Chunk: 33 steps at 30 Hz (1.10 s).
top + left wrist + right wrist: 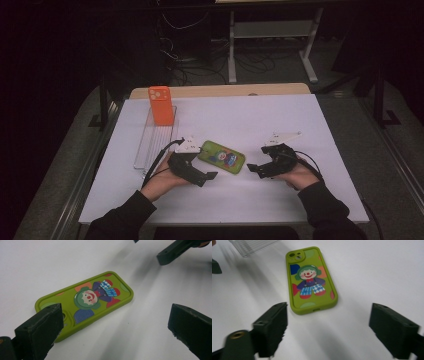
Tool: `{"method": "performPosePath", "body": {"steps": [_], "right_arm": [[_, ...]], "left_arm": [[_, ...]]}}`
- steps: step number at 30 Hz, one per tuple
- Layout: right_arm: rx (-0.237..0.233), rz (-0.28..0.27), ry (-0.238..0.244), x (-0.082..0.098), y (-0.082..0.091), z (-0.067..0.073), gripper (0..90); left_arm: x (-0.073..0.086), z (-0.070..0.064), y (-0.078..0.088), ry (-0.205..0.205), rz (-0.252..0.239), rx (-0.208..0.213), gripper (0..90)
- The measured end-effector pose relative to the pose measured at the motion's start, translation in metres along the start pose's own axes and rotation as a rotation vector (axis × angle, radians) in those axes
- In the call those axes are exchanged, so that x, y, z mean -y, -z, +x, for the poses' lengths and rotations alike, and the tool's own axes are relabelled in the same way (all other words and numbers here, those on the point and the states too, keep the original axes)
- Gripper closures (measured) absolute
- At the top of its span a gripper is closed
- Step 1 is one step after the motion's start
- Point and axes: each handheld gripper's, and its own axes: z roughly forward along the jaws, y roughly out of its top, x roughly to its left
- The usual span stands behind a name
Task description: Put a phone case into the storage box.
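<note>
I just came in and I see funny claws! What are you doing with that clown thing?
A person sits at a white table with a black gripper in each hand. The left gripper and the right gripper are both open, pointing at a green clown phone case lying flat between them. Neither one holds it. An orange phone case stands in a clear rack farther back.

My white table [300, 130] sits lit in a dark room; at twelve o'clock, a white desk frame [270, 30] and tangled cables [200, 60] on grey floor [360, 130].
</note>
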Motion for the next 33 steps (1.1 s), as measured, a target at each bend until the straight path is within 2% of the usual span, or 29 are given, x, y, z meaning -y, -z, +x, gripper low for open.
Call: {"method": "performPosePath", "body": {"steps": [3,5,7,14,21,22,32,33], "right_arm": [[0.036,-0.024,-0.008,0.010,0.005,0.001,8.9],[0.042,-0.025,-0.021,0.018,0.008,0.001,4.8],[0.058,-0.034,-0.012,0.029,0.013,0.003,0.6],[0.057,-0.031,-0.008,0.040,0.020,0.006,0.0],[0.056,-0.031,0.008,0.029,0.020,0.006,0.0],[0.045,-0.012,0.014,0.023,0.018,0.005,0.0],[0.015,0.036,0.043,-0.005,0.012,0.002,0.0],[0.008,0.041,0.046,-0.012,0.010,0.001,0.0]], "left_arm": [[0.000,0.000,0.000,-0.002,-0.001,0.002,0.0],[0.000,0.000,0.000,-0.002,0.000,0.003,0.0],[0.000,0.000,-0.001,-0.001,0.002,0.001,0.0],[0.000,0.000,-0.001,-0.008,0.008,0.000,0.0],[0.001,-0.001,-0.002,0.001,0.003,0.005,0.0],[0.001,0.000,-0.002,-0.001,0.005,0.005,0.0],[0.001,0.000,-0.002,0.001,0.004,0.008,0.0],[0.001,0.000,-0.002,0.000,0.005,0.008,0.0]]}}
